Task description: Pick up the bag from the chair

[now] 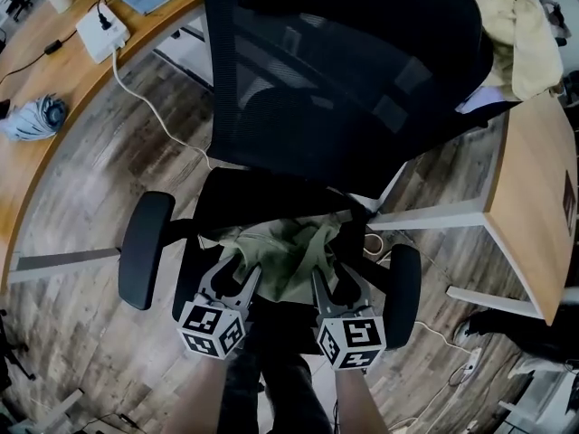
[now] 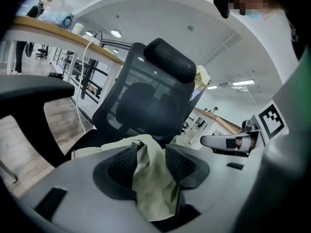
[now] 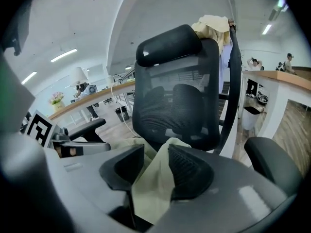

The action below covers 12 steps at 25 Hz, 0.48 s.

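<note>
Looking down from the head view, the black mesh office chair (image 1: 344, 80) fills most of the picture. The bag (image 1: 288, 253) is a floppy olive-green cloth thing lying on the seat, toward the 6 o'clock edge, between the two armrests (image 1: 145, 247).

Both hand-held grippers are down at the bag. The left hand-held gripper (image 1: 240, 269) is on the bag's 9 o'clock side and the right hand-held gripper (image 1: 336, 274) is on its 3 o'clock side, with their marker cubes (image 1: 213, 328) trailing back toward 6 o'clock.

In the left gripper view, the left one (image 2: 151, 154) has its jaws standing apart with a fold of the bag (image 2: 153, 188) hanging loose in the gap. The cloth brushes the pads, but it doesn't look pinched. It's the same in the right gripper view: the jaws (image 3: 156, 157) are spread and a strip of the bag (image 3: 153, 188) lies between them, not squeezed.

A wooden bench (image 1: 54, 70) curves off at about 10 o'clock with a white power strip (image 1: 101, 33) on it, whose cord drops to the wood-look floor (image 1: 99, 179). A pale cloth (image 1: 520, 34) is bunched up at about 2 o'clock.
</note>
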Tool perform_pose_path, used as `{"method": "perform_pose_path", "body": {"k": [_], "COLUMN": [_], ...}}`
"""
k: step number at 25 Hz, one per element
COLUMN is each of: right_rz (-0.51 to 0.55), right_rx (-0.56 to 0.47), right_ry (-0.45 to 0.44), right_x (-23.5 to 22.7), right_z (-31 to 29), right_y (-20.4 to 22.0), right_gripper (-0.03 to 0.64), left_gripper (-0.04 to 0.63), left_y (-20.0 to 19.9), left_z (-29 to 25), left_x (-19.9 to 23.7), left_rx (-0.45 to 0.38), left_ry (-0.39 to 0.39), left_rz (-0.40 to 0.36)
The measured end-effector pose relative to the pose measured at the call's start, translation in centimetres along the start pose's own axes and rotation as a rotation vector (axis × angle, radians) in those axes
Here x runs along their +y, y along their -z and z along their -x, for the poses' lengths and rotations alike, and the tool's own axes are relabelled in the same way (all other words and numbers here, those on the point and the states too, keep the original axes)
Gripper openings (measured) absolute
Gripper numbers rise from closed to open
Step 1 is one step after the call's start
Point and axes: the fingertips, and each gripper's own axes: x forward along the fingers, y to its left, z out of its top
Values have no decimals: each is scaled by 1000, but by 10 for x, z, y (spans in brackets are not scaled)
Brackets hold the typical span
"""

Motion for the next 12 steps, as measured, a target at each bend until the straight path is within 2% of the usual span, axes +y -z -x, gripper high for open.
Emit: {"method": "perform_pose_path", "body": {"k": [4, 8, 12], "right_rz": [-2, -17, -42], "right_rx": [46, 97, 147], "right_ry": [25, 41, 55], "right_x": [-6, -12, -17], "right_z": [-17, -34, -46], "right_y": [4, 8, 14], "right_gripper": [173, 176, 178], "left_gripper": [198, 198, 198], "left_y": [8, 6, 10], "left_z": [-13, -23, -34], "left_x": [6, 10, 10], "left_rx": [47, 43, 80], "left_ry": [13, 37, 43], "left_rz": [42, 93, 61]}}
